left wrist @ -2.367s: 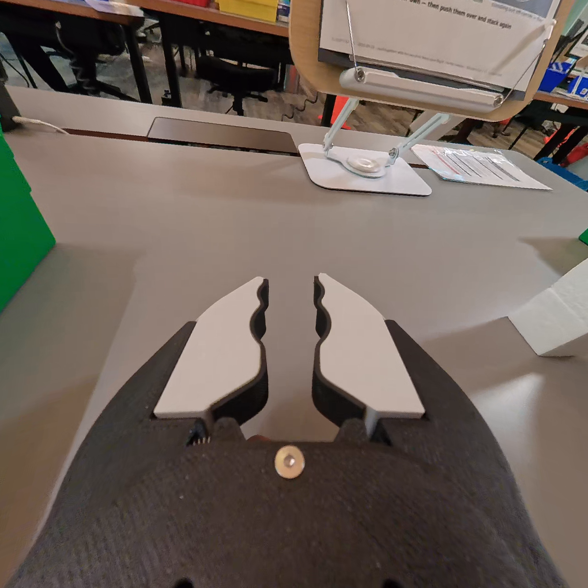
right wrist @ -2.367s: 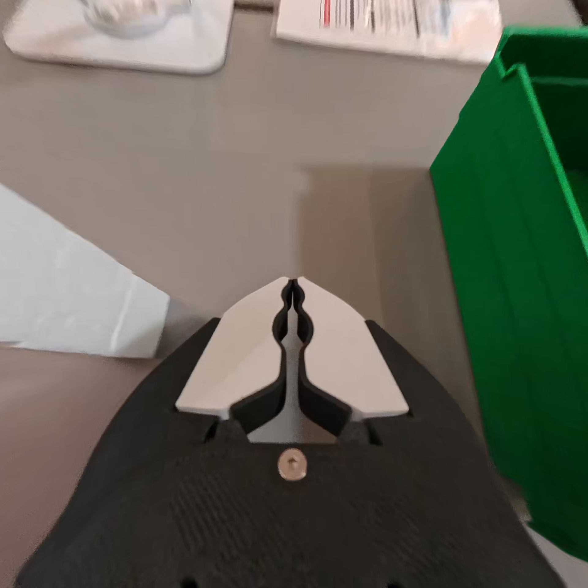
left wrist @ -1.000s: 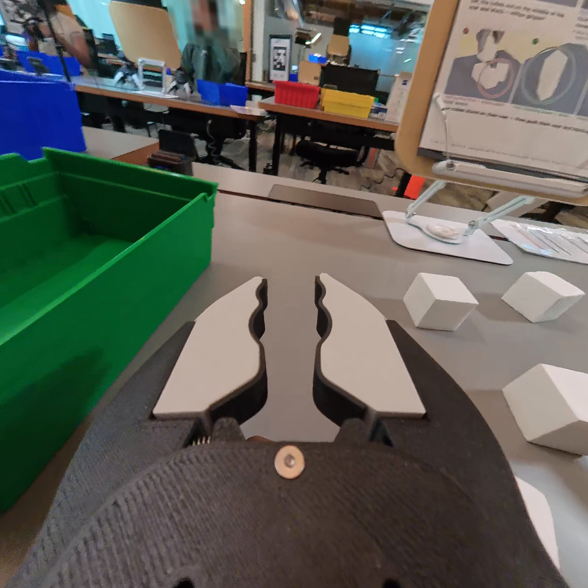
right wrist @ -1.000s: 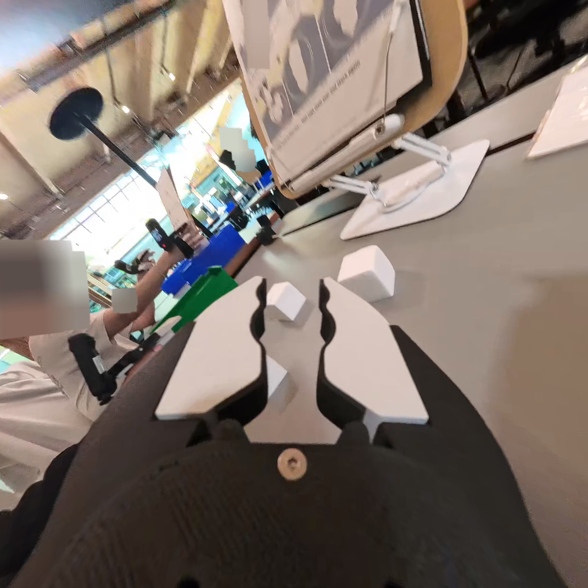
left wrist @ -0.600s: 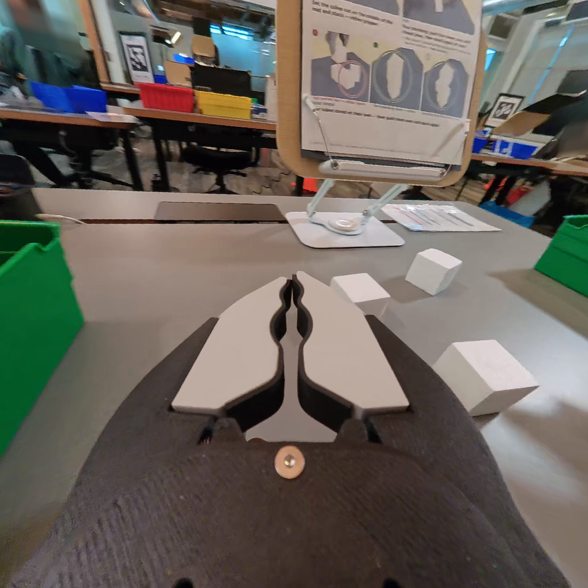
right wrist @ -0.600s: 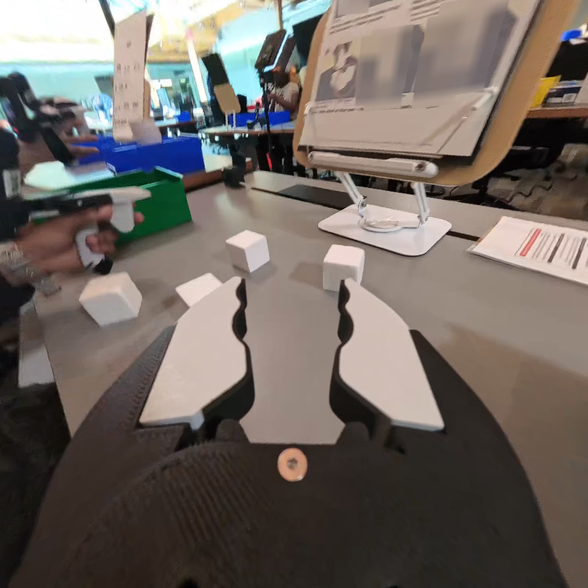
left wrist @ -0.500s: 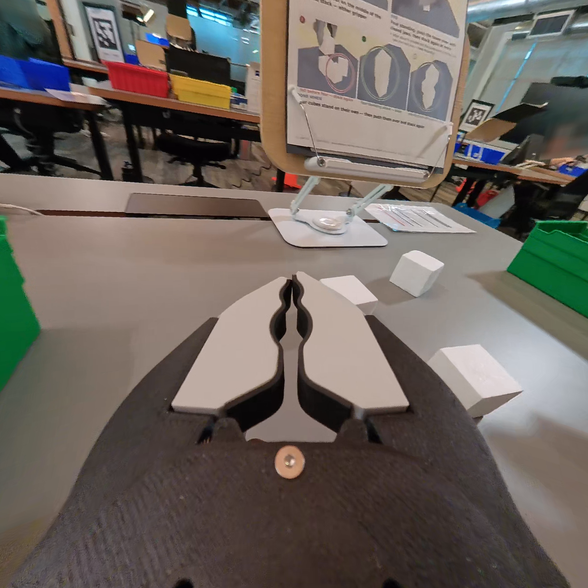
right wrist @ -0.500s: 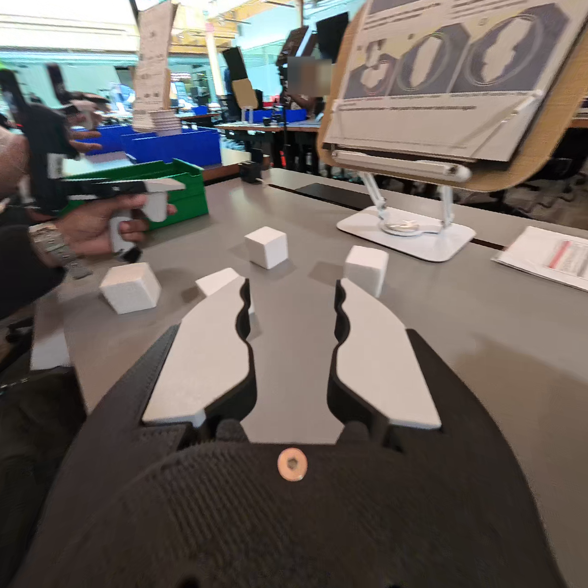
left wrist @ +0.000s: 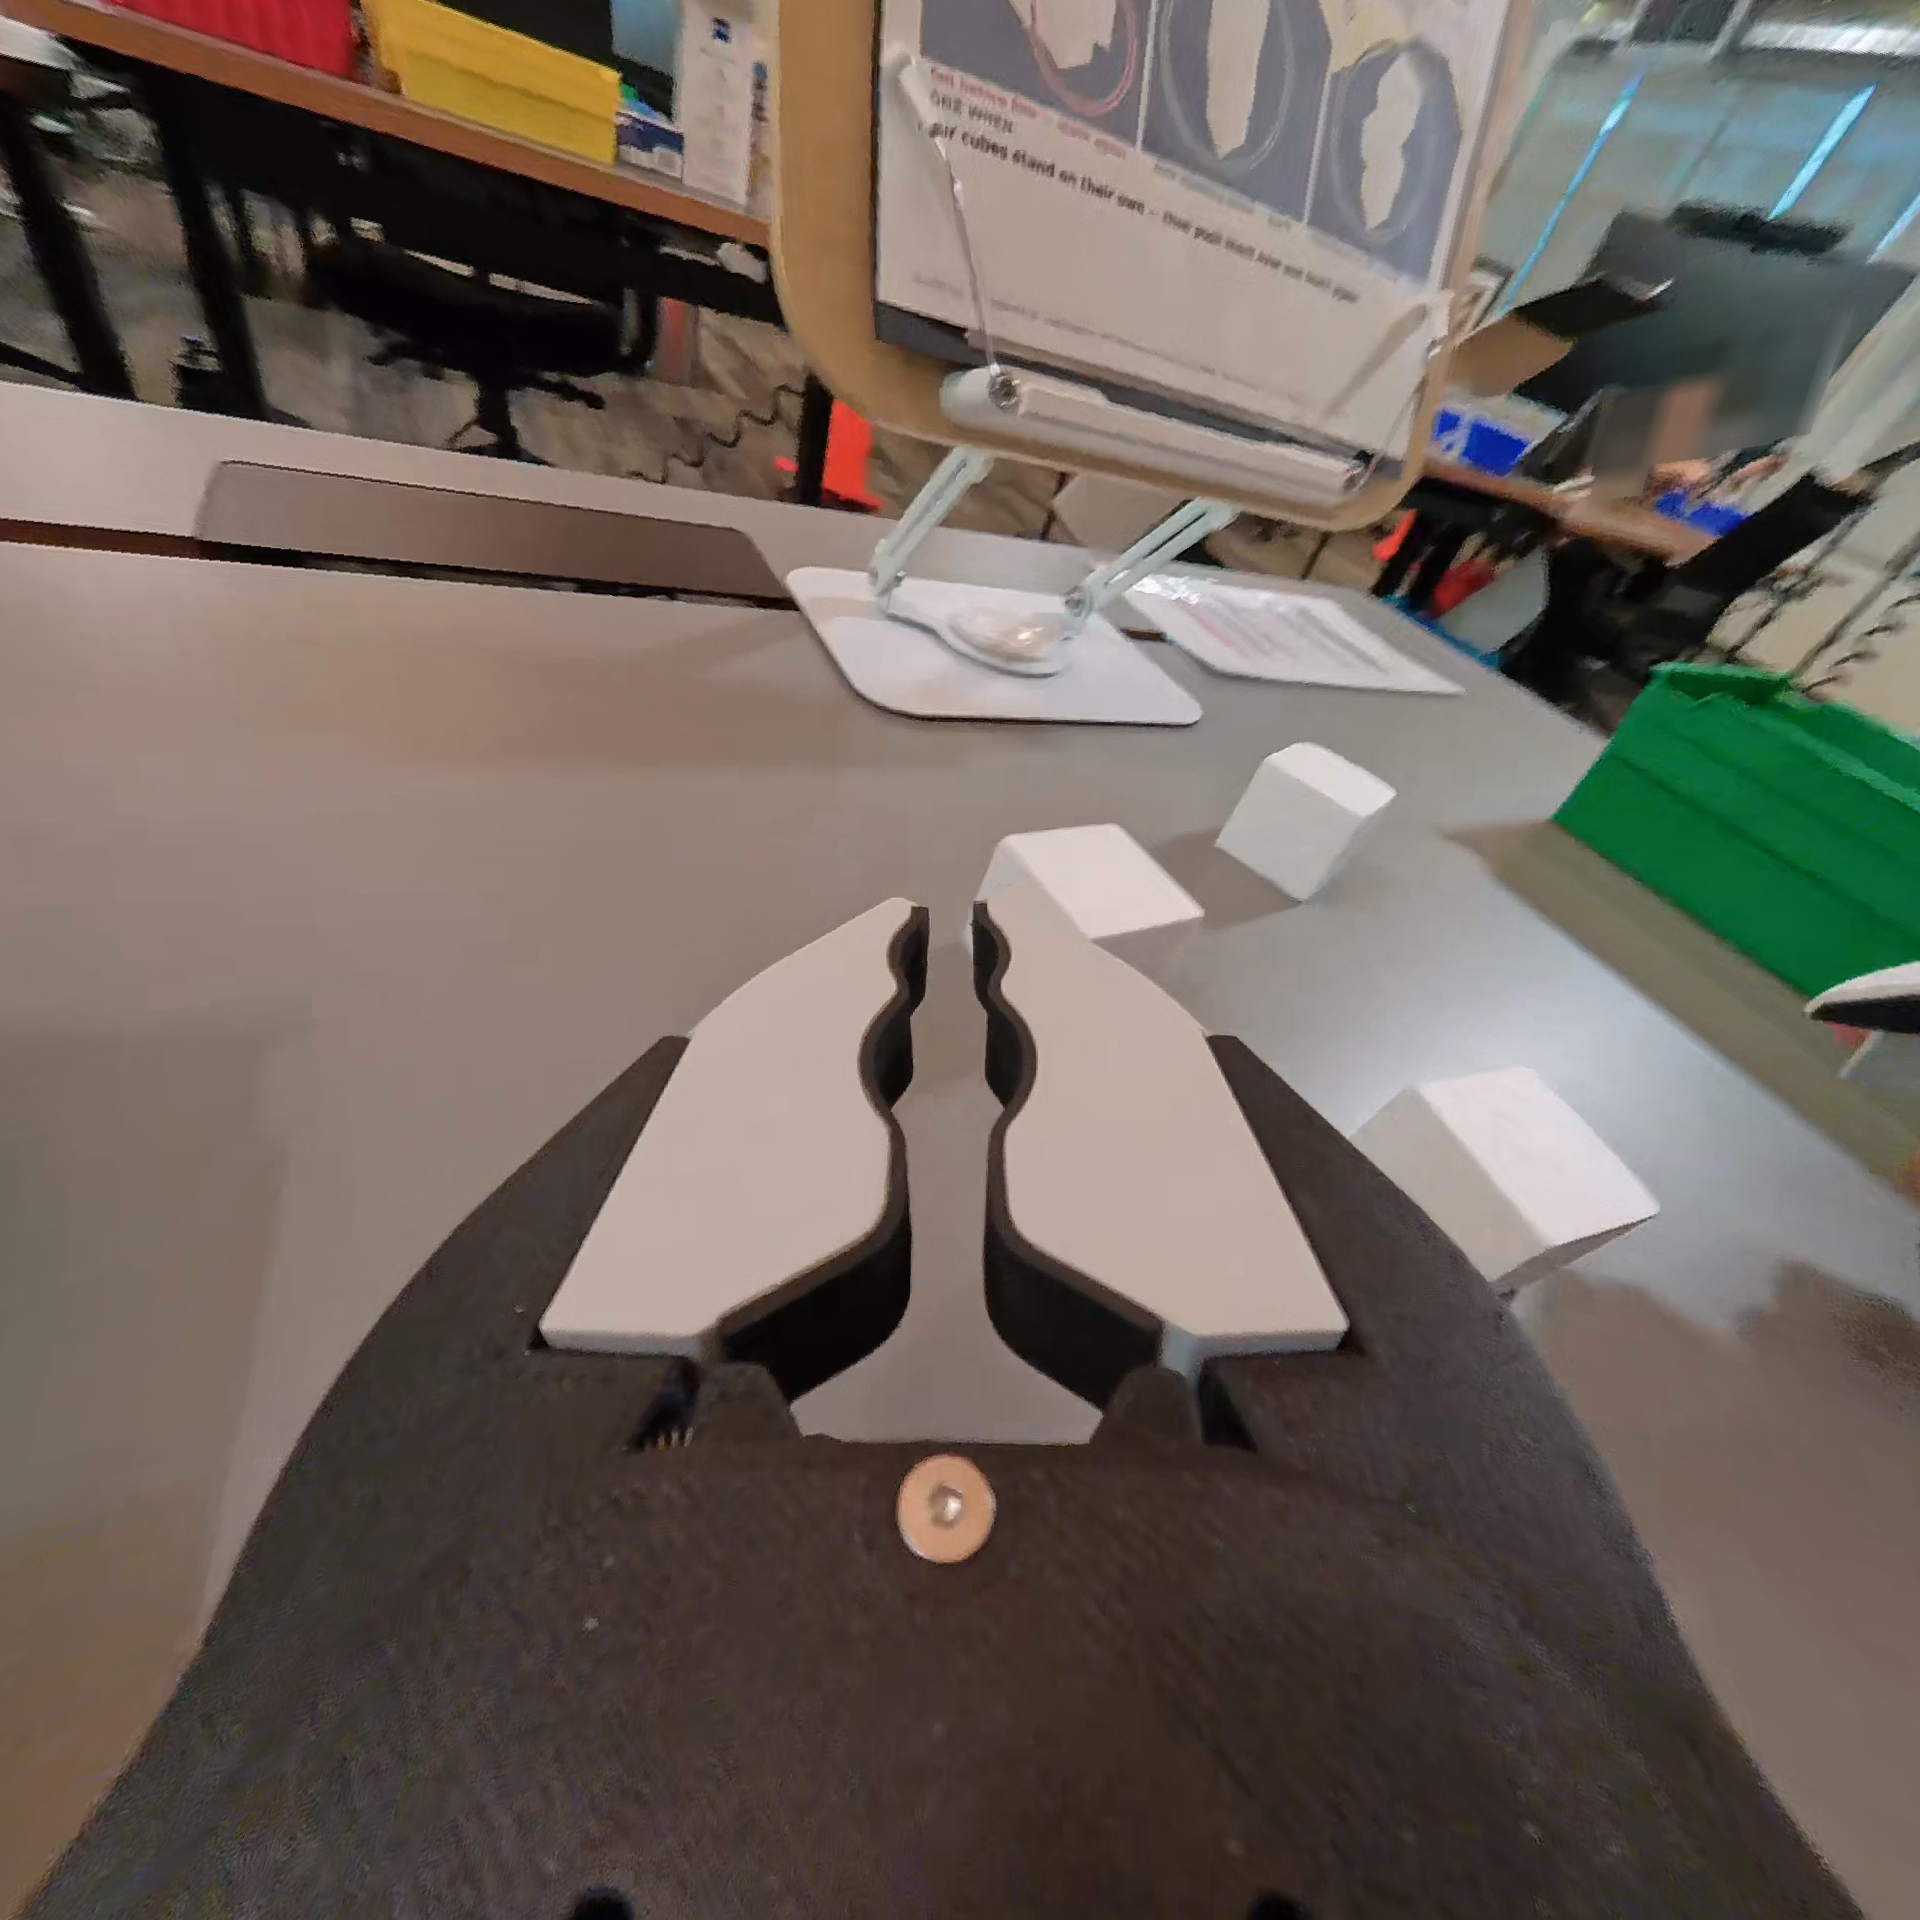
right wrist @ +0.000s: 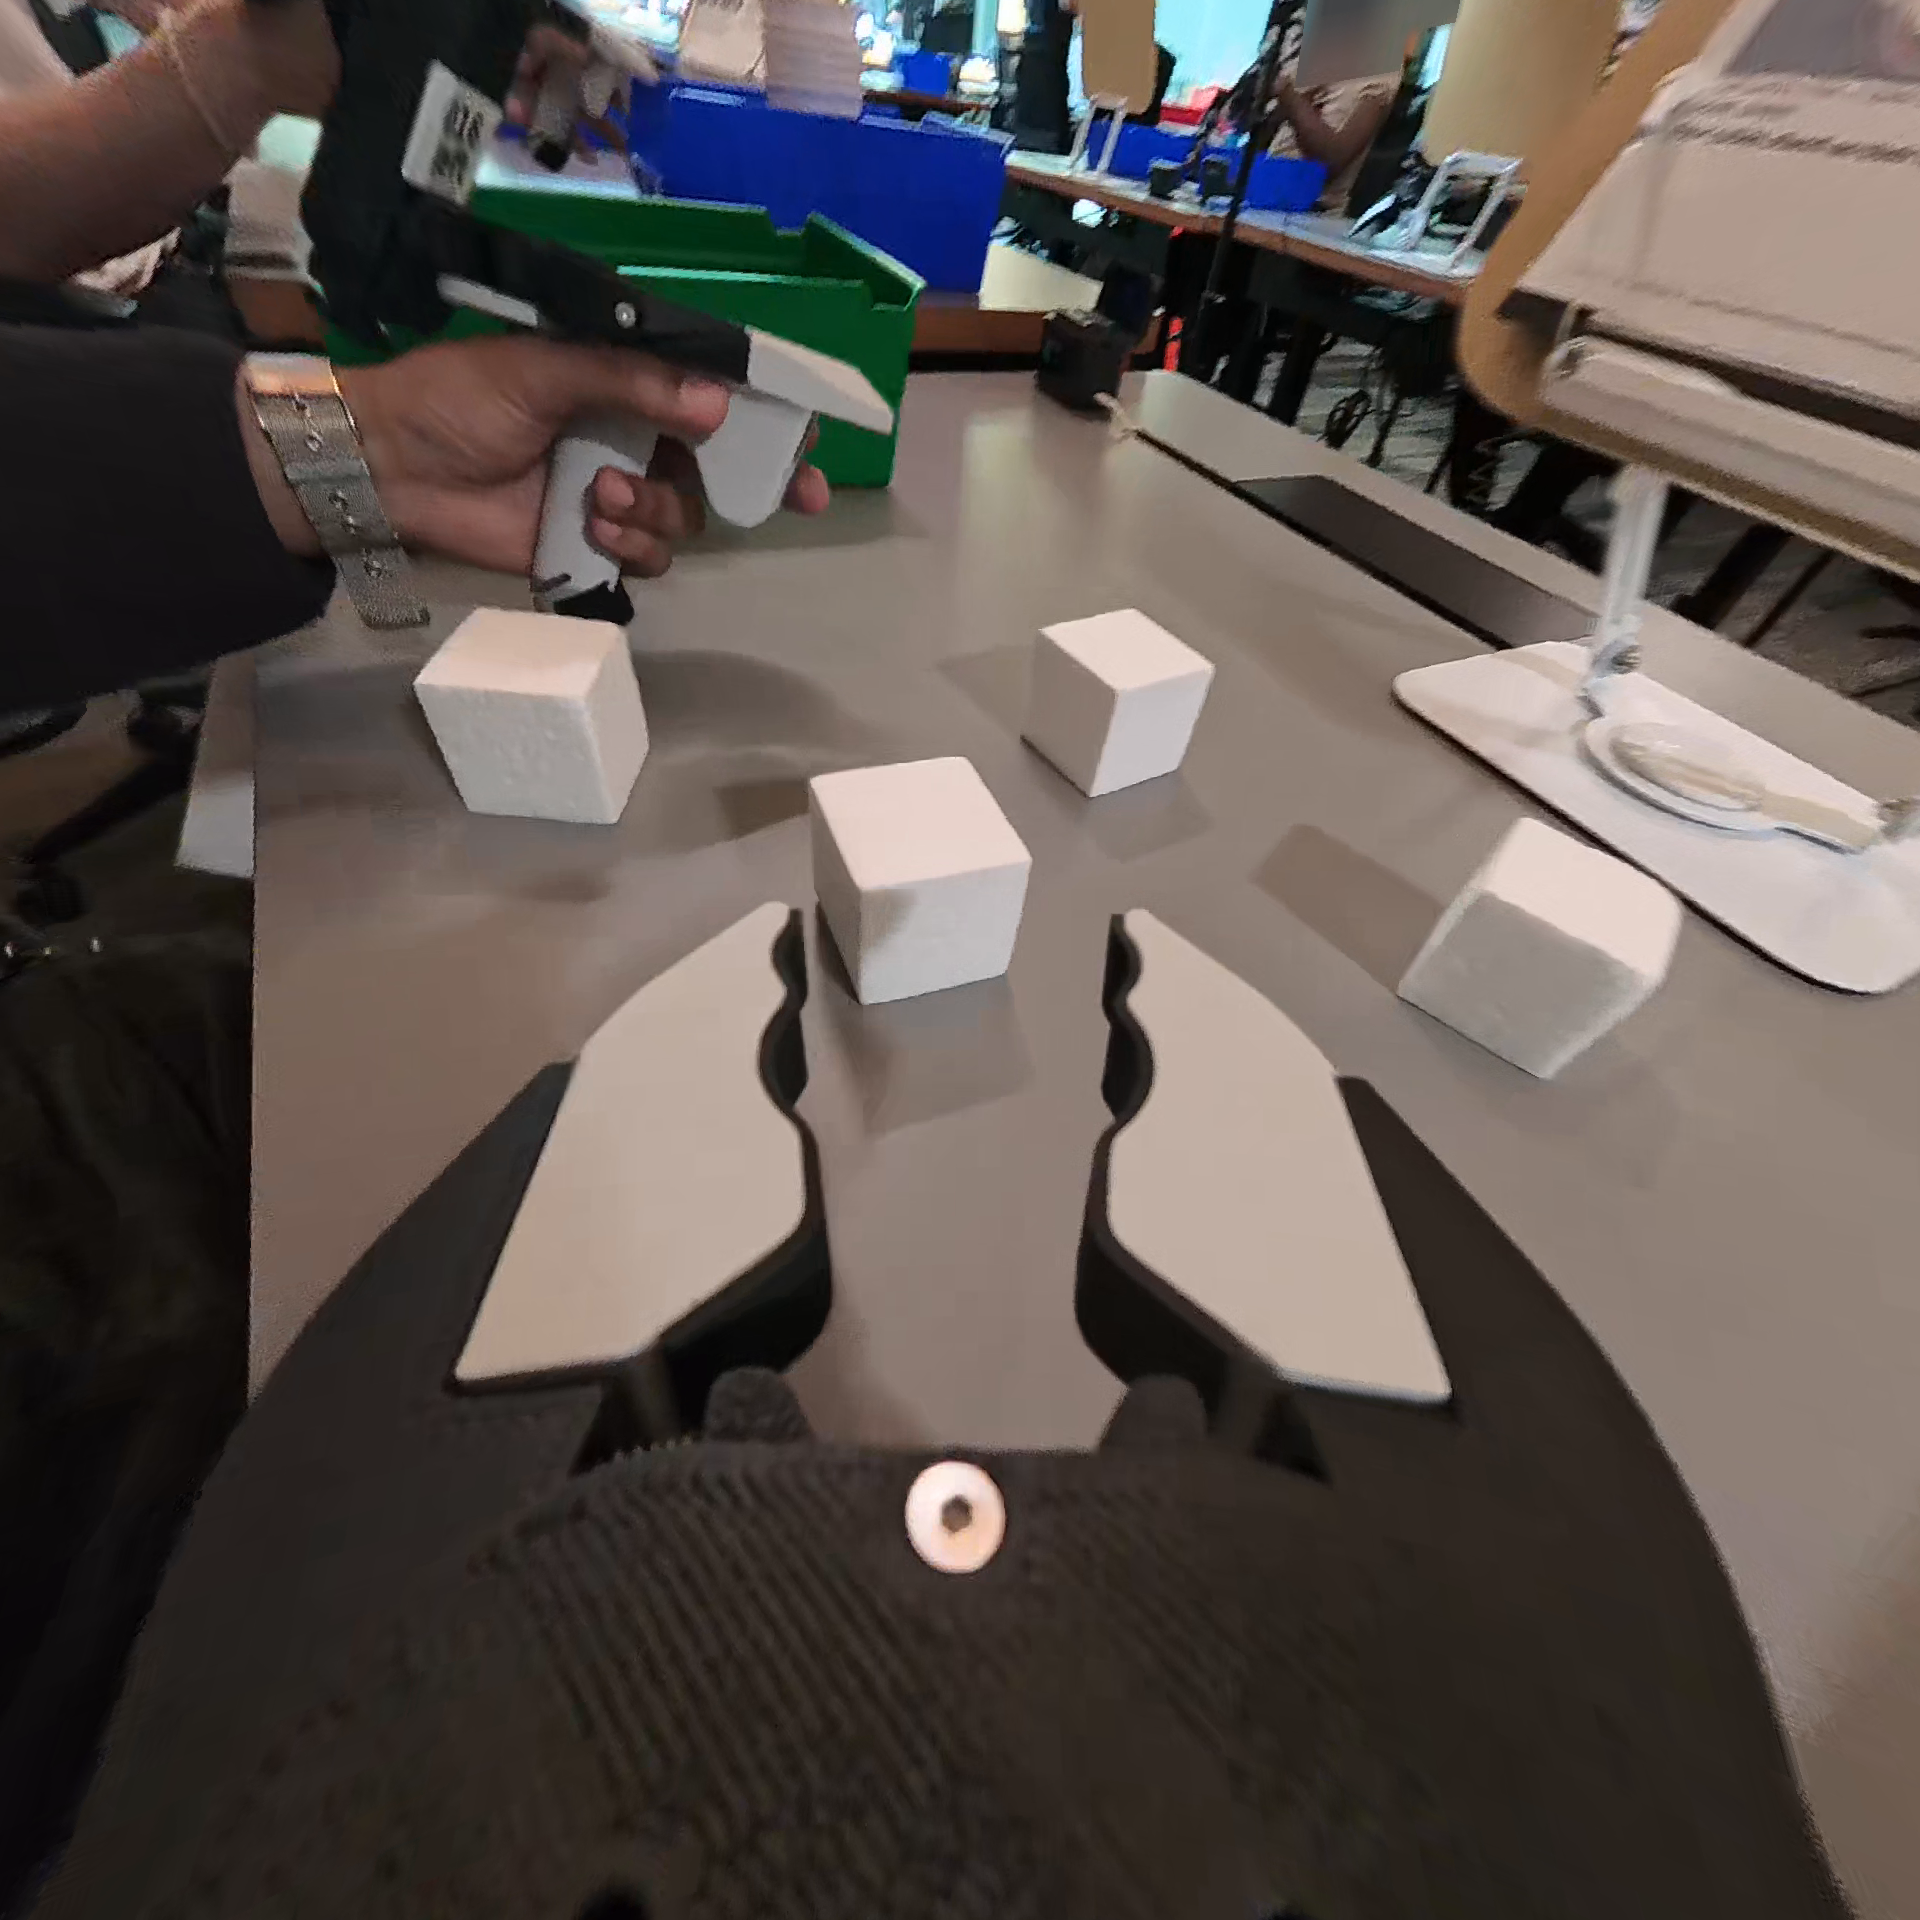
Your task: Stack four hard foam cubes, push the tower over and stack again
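Several white foam cubes sit on the grey table (right wrist: 1351,1143). My right gripper (right wrist: 953,920) is open wide and empty, low over the table. One cube (right wrist: 920,873) stands just ahead of its tips, in line with the gap. Other cubes lie at the left (right wrist: 535,712), behind (right wrist: 1117,696) and at the right (right wrist: 1538,940). My left gripper (left wrist: 948,920) is empty, its jaws only slightly apart. A cube (left wrist: 1091,878) lies just beyond its right fingertip, with two more cubes farther off (left wrist: 1304,821) and at the right (left wrist: 1507,1174). The left gripper also shows in the right wrist view (right wrist: 862,400), held by a hand (right wrist: 499,447) above the left cube.
A document stand has its white base (left wrist: 987,655) at the back of the table, also in the right wrist view (right wrist: 1662,800), beside a printed sheet (left wrist: 1288,634). One green bin (left wrist: 1766,821) stands at the right, another (right wrist: 727,281) at the far left. Blue bins (right wrist: 831,177) and people are behind. My hands' fingertips stand some 25 cm from each other.
My left gripper was shut half a second ago and its jaws have now parted slightly. My right gripper has opened wider and moved close to the cube ahead of its tips.
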### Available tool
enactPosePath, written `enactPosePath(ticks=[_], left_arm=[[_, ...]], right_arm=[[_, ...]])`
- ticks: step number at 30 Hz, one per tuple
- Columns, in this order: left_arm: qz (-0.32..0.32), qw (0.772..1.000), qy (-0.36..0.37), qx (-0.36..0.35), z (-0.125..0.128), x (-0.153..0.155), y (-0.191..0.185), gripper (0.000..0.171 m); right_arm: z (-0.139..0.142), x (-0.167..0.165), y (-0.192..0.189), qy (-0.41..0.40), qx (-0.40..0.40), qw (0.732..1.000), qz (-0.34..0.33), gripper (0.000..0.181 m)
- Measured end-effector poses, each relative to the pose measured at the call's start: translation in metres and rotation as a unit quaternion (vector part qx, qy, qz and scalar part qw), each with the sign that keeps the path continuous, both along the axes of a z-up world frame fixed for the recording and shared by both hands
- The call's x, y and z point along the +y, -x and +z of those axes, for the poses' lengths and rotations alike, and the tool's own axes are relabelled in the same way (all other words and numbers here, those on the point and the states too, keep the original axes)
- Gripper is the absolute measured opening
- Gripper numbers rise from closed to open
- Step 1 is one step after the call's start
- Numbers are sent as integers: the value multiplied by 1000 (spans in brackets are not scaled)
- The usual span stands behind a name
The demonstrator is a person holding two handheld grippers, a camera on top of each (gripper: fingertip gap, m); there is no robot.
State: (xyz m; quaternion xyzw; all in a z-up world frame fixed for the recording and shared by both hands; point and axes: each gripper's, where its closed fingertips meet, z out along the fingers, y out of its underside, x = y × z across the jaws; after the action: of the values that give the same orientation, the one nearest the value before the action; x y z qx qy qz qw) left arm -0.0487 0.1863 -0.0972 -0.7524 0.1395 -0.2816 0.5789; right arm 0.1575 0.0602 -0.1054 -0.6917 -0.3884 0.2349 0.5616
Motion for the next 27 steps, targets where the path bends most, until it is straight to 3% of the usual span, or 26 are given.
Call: enactPosePath(ticks=[5, 12, 16, 21, 27], left_arm=[[51, 998, -2, 35, 2, -15, 24, 15], [77, 996, 40, -33, -2, -31, 56, 21], [98, 994, 36, -22, -3, -37, 72, 22], [93, 994, 46, -35, -5, -37, 72, 22], [75, 996, 42, -25, -3, -28, 54, 22]], right_arm=[[-20, 8, 31, 26, -41, 997, 54, 67], [-28, 25, 48, 35, -62, 994, 81, 67], [-36, 31, 54, 52, -83, 991, 89, 70], [-49, 37, 55, 67, -124, 988, 68, 54], [-31, 34, 33, 50, -82, 994, 41, 54]])
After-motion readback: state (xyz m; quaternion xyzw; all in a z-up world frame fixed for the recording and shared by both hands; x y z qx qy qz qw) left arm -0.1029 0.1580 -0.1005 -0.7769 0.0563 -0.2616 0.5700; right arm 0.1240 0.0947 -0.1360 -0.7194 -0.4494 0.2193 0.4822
